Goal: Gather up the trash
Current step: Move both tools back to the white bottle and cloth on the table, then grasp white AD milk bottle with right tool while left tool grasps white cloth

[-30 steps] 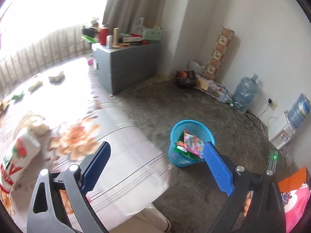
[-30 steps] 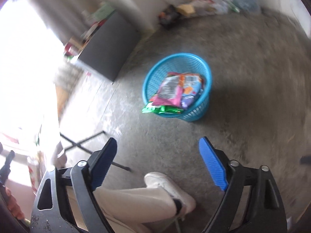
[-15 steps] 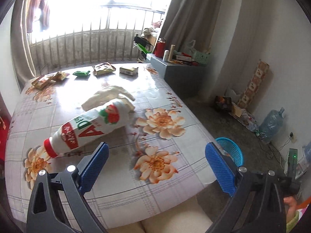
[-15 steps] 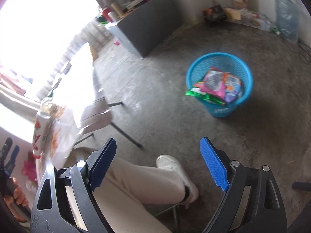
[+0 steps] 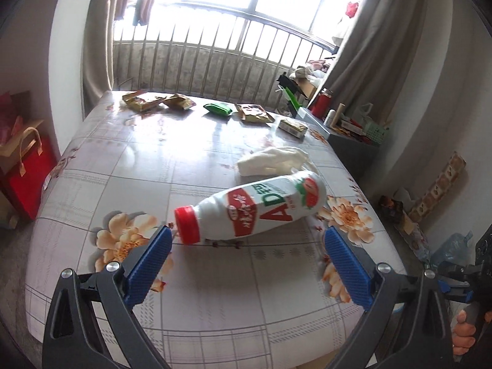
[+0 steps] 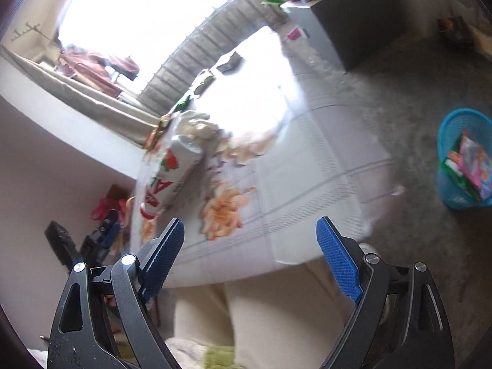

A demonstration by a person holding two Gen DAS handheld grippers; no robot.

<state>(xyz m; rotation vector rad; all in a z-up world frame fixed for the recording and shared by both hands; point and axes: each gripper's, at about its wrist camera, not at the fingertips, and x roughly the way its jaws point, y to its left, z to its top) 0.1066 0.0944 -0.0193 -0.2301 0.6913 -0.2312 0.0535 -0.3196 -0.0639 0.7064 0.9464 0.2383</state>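
A white bottle [image 5: 261,209] with a red cap and red-green label lies on its side on the flowered table [image 5: 153,160]. My left gripper [image 5: 246,243] is open just in front of it, the cap close to the left pad, nothing between the pads. A crumpled white cloth [image 5: 273,161] lies behind the bottle. Several snack wrappers [image 5: 252,112] lie along the table's far edge. My right gripper [image 6: 249,236] is open and empty, over the table's near corner and the person's lap. The bottle [image 6: 172,172] shows blurred at its left. The blue bin [image 6: 464,156] with wrappers stands on the floor at right.
A grey cabinet [image 5: 353,141] crowded with bottles stands right of the table, under the curtain. A red bag [image 5: 27,169] sits on the floor at left. Boxes and a water jug [image 5: 449,246] line the right wall. The person's trouser leg [image 6: 276,313] fills the lower right wrist view.
The left gripper swung from the bin and floor round to the table, closing in on the bottle. The right gripper rose and rolled away from the bin toward the table. Both stayed open.
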